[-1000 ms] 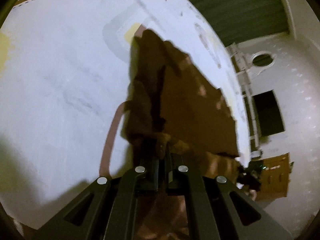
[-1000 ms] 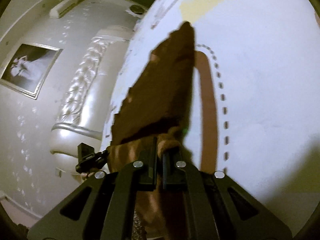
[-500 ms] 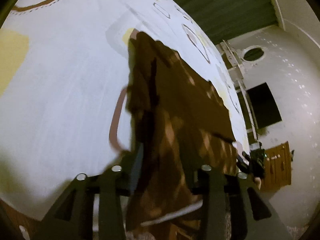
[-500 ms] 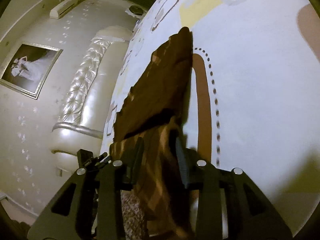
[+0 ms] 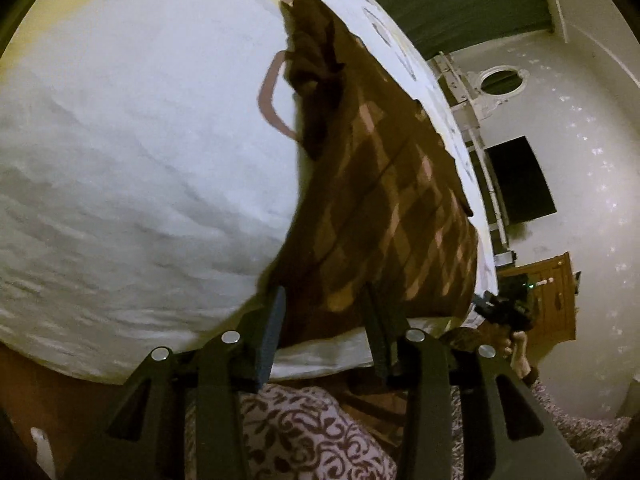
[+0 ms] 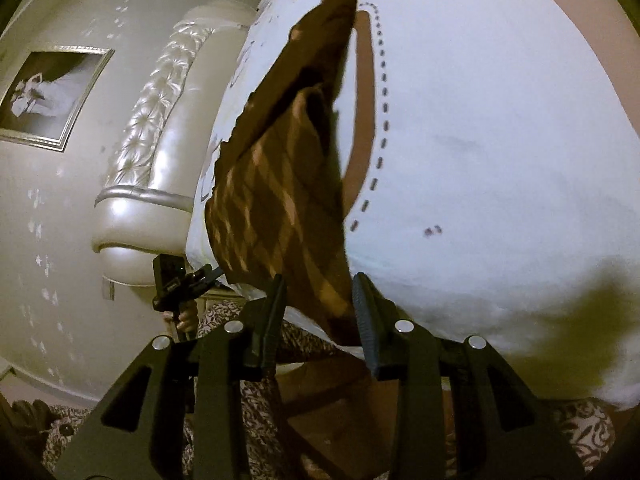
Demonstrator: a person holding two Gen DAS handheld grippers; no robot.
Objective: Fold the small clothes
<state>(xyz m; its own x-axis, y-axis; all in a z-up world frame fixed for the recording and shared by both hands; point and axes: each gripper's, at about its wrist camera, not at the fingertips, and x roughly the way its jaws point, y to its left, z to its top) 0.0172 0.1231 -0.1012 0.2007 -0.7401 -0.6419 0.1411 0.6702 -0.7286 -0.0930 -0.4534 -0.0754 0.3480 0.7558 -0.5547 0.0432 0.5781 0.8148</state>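
White bedsheet [image 5: 132, 168] with printed pink, yellow and dashed shapes covers the bed; tufted silver headboard [image 6: 152, 128] and framed picture [image 6: 52, 96] visible in right wrist view, dark green curtain [image 5: 452, 4] and wooden cabinet [image 5: 540, 300] in left wrist view.

Brown checked garment [image 5: 384, 208] lies folded on the sheet near the bed's edge, its near hem reaching that edge.

Left gripper [image 5: 324, 324]: jaws have just been opening and now stand partly apart. Near corner of garment sits between the fingers [image 5: 274, 320], but the pads are clear of the cloth on both sides; nothing held.

Right gripper [image 6: 320, 312]: jaws likewise have just been opening, now partly apart. Other near corner of the garment [image 6: 280, 200] hangs in the gap, no pad pressing on it.

Each gripper appears in the other's view, with a hand [image 6: 186, 318] on its handle. Patterned brown-and-white clothing [image 5: 312, 436] of the person fills the lower foreground.
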